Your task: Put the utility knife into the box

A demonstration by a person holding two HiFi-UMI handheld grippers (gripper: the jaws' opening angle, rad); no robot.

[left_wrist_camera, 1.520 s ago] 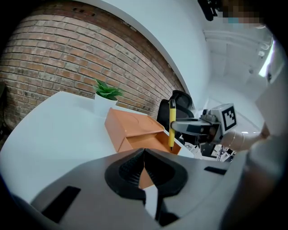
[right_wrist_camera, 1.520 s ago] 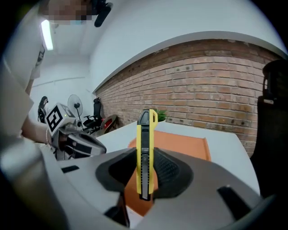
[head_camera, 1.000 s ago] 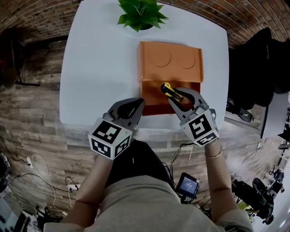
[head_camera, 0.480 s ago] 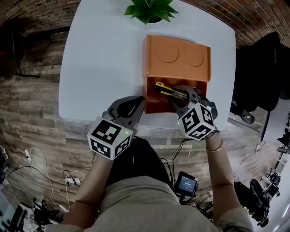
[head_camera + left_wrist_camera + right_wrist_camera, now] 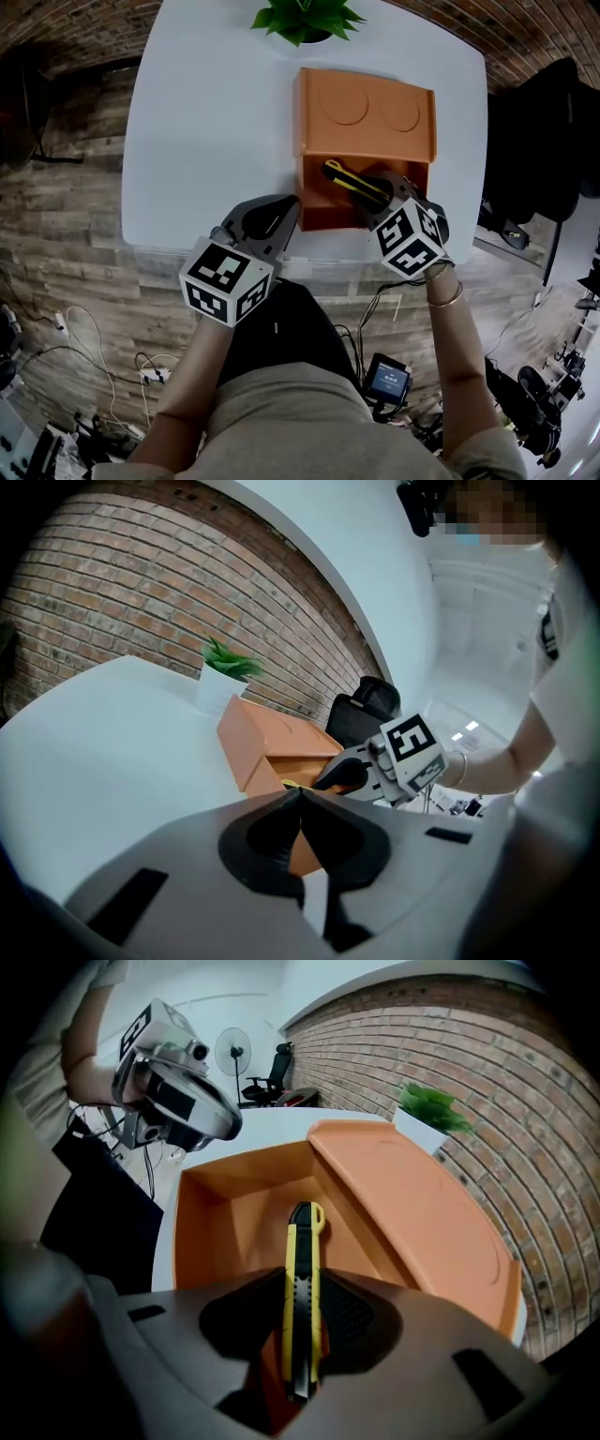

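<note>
Right gripper (image 5: 375, 195) has dipped, holding utility knife (image 5: 339, 176) seemingly inside the box (image 5: 366, 112).

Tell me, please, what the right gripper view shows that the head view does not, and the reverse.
Only the right gripper view shows how the right gripper clamps the sides of the utility knife, whose far end points into the orange box. It also shows a standing fan behind. Only the head view shows the person's lap and the wooden floor. Both show the utility knife, the orange box, the plant, the white table and the left gripper.
</note>
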